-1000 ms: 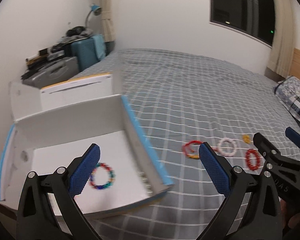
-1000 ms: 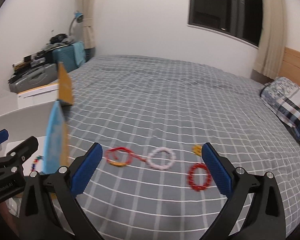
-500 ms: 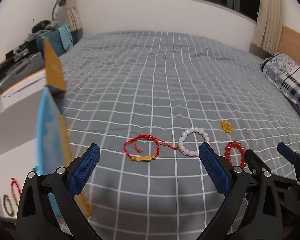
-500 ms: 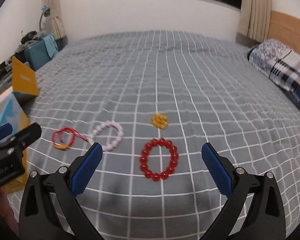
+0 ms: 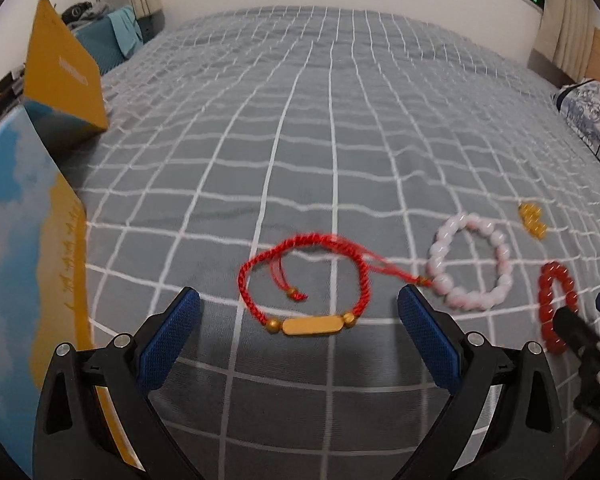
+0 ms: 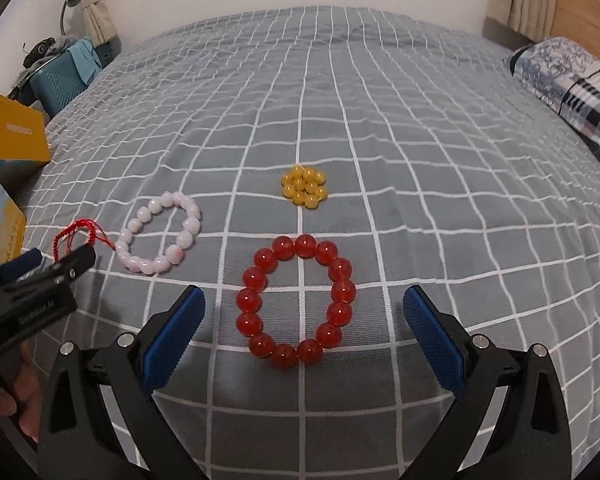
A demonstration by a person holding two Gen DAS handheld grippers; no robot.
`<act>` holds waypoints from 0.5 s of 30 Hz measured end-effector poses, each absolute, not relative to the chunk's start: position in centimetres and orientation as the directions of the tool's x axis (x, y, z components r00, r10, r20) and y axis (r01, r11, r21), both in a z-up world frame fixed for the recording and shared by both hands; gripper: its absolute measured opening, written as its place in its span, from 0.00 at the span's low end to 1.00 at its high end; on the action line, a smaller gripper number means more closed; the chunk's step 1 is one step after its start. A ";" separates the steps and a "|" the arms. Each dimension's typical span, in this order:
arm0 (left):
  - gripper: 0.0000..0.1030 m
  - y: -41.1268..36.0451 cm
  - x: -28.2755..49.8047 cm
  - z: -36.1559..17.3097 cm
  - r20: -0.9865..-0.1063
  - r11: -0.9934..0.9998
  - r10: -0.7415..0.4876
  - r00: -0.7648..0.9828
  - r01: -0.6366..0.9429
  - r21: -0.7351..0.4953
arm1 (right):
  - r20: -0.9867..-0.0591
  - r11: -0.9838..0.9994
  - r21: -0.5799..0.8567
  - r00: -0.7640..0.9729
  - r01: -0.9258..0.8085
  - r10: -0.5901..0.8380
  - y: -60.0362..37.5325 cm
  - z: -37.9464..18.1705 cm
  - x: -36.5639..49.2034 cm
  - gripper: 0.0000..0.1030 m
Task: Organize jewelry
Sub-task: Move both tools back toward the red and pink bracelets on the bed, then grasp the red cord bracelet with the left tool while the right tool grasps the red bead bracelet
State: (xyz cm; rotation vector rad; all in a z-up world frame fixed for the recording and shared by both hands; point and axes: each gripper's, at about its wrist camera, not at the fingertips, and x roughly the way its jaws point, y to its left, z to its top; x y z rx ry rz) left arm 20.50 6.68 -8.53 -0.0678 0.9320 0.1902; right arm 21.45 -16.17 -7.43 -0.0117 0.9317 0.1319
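Observation:
A red cord bracelet with a gold bar (image 5: pixel 305 285) lies on the grey checked bedspread, just beyond my open left gripper (image 5: pixel 299 317). A pink-white bead bracelet (image 5: pixel 471 256) lies to its right, touching the cord's end. A red bead bracelet (image 6: pixel 297 300) lies between the fingers of my open right gripper (image 6: pixel 304 318). A small yellow bead cluster (image 6: pixel 305 187) sits beyond it. In the right wrist view, the pink-white bracelet (image 6: pixel 160 234) and the cord bracelet (image 6: pixel 76 233) lie to the left, the latter partly behind the left gripper's finger.
The blue and yellow wall of an open box (image 5: pixel 32 264) stands at the left, with its yellow flap (image 5: pixel 62 68) raised. A patterned pillow (image 6: pixel 572 80) lies at the far right. A teal suitcase (image 6: pixel 62 78) and clutter stand beside the bed at the far left.
Both grippers have swung right from the box and dropped closer to the bedspread. The left now frames the red cord bracelet, the right the red bead bracelet. Both stay open.

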 end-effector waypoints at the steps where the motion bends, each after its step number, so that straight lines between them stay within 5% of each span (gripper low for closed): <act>1: 0.94 6.7 20.6 -8.8 -0.806 0.981 0.132 0.577 -0.190 0.025 | -0.806 0.992 0.049 0.582 -0.117 0.109 -16.1 -7.8 21.6 0.93; 10: 0.92 6.9 21.4 -9.6 -0.804 0.982 0.126 0.582 -0.186 0.019 | -0.822 0.991 0.046 0.559 -0.126 0.110 -15.7 -9.1 22.2 0.92; 15: 0.72 6.9 21.4 -9.4 -0.801 0.981 0.137 0.583 -0.194 0.027 | -0.825 0.993 0.036 0.558 -0.113 0.093 -16.0 -9.2 22.4 0.75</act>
